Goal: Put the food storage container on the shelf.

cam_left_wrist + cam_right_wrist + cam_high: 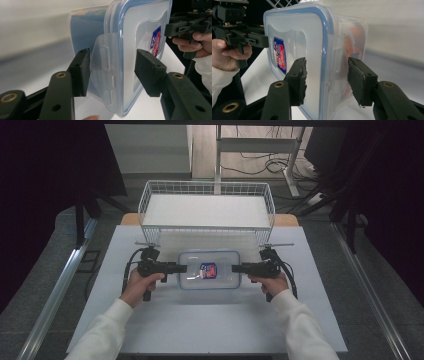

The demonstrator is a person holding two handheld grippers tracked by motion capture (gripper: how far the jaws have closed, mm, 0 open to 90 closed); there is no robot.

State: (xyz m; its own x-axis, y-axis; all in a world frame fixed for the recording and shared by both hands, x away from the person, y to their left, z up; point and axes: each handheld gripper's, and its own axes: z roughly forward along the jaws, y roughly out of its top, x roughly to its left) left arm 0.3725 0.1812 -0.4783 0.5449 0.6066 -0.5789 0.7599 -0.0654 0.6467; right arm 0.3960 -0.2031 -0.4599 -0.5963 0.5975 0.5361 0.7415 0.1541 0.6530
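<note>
Spanning the far end of your grey table [150, 330] is the white wire basket [207, 190], standing beyond everything you are handling. Between you and it sits the clear rectangular plastic container with the blue-rimmed snap lid [210, 270], its long axis running left to right, so each short end faces one of your hands. That is the relation the coming move turns on: the box lies straight ahead of both tools, pinched end to end, and the basket lies directly beyond it, so I judge a level carry away from you is what follows.

Your left gripper [181, 268] is closed about the left short end, one jaw on the lid side and one on the base side. Your right gripper [236, 268] holds the right short end the same way. Neither hand is nearer; they mirror each other.

From above you get the alignment with the basket. The left gripper view adds the translucent latch flap [103, 67] lying between the jaws. The right gripper view reveals the red and blue label [280, 55] on the lid and something orange inside the box, too blurred to name.
</note>
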